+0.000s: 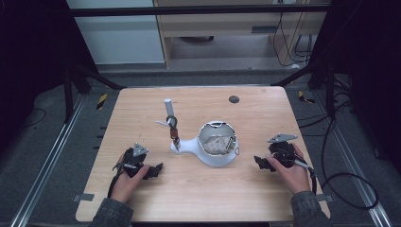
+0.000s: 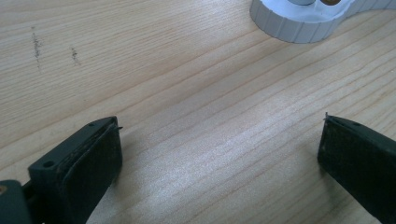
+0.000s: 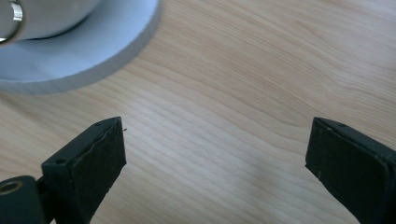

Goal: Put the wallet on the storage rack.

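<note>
both grippers rest low on the pale wooden table, one on each side of the white plastic stand with a round base and a long foot that sits in the middle. this stand carries a shiny bowl-like metal part and, on its foot, a thin upright tool with a white cylinder handle. the left gripper has its jaws spread wide with only bare wood between them, and the right gripper is spread in the same way, empty, with the edge of the white base just ahead (near, but not touching). i judge that no grasp is in hand yet, so this is the approach step. the next move probably calls for one gripper to go forward to the stand and close on it, while the other one takes the tool or steadies the base.
</note>
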Motion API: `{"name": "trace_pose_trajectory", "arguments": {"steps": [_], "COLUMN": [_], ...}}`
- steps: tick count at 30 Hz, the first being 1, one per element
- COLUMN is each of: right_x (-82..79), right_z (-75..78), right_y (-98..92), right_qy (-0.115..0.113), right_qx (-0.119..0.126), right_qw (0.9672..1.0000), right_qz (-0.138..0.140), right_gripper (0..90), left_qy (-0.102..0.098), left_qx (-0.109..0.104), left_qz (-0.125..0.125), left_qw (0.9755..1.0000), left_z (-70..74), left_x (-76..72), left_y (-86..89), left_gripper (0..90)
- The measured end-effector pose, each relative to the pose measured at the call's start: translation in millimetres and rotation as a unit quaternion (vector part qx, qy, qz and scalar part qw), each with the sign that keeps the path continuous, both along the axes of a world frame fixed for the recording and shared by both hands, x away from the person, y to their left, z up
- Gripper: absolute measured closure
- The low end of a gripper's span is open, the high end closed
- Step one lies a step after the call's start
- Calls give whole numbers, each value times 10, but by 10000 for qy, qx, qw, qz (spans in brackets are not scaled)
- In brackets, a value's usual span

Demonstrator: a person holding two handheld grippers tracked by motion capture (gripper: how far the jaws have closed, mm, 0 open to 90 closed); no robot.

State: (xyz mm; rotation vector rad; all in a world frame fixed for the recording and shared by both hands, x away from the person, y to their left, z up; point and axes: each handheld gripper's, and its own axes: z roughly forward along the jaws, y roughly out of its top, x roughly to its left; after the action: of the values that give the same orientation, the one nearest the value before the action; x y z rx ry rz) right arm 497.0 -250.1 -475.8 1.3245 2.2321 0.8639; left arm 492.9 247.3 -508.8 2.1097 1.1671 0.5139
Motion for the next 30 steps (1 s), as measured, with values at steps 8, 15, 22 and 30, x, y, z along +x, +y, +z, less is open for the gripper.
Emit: {"name": "trace_pose_trajectory", "arguments": {"steps": [8,15,22,30], "right_x": [20,61,75,84], "right_z": [-200,-264,-330,-361], "right_y": [-197,-217,-159,-156], "right_qy": [7,-38,-39,-149], "right_qx": [307,258,173,224], "right_qw": [9987,9977,9978,9973], "right_qz": [-417,-626,-634,-689], "right_gripper": [53,47,31,1], "left_qy": [0,0,-2,-1], "left_qx": [2,2,1,1], "left_qz": [0,-1,1,2], "left_qw": [10000,10000,10000,10000], "left_z": [0,0,0,0], "left_x": [0,0,0,-1], "left_y": [0,0,0,-1], "left_gripper": [0,0,0,0]}}
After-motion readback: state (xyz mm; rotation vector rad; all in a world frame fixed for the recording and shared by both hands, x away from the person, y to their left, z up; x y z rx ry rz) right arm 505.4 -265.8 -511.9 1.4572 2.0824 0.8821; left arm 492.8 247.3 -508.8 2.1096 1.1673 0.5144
